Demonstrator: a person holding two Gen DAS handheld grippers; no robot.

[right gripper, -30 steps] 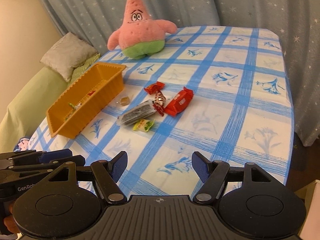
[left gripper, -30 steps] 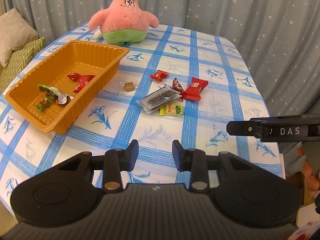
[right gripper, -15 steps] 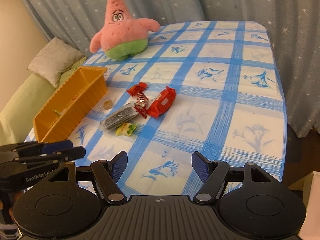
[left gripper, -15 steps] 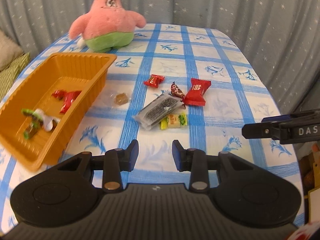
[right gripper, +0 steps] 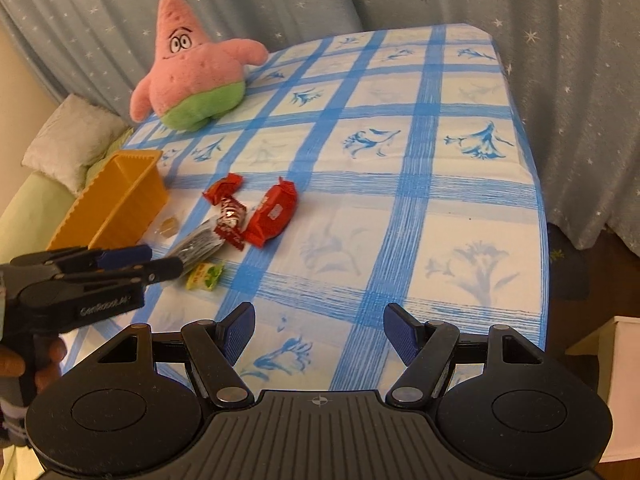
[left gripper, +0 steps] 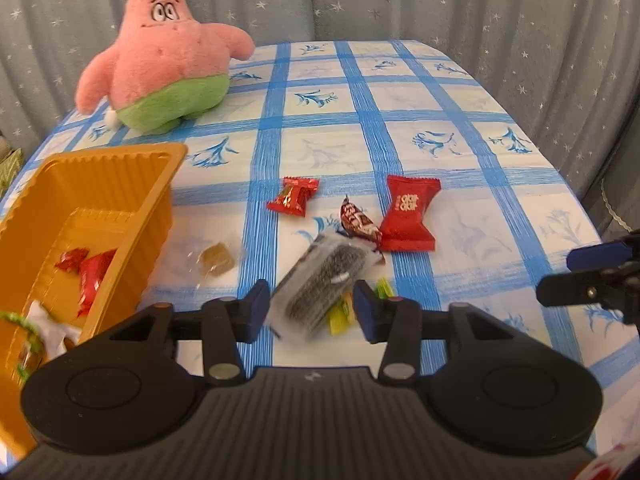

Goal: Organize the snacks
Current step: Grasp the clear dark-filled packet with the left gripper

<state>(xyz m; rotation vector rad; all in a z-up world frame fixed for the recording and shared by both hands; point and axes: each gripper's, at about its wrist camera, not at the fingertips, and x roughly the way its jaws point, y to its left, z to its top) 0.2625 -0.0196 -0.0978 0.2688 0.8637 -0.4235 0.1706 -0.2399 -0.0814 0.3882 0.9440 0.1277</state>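
Loose snacks lie mid-table: a dark clear-wrapped packet, a yellow-green candy, a large red packet, a small red candy, a brown-and-white candy and a clear-wrapped brown cube. The orange tray on the left holds red wrappers. My left gripper hovers low with the dark packet's near end between its jaws; they are opening and the pads are clear of it. My right gripper is open and empty over the table's near right part.
A pink star plush sits at the far left of the checked tablecloth. Curtains hang behind and to the right of the table. A pillow lies beyond the left edge. A white box stands off the right edge.
My left gripper moved forward and down from the near edge to the snack pile, and its jaws widened around the dark packet. My right gripper drifted slightly, still open.
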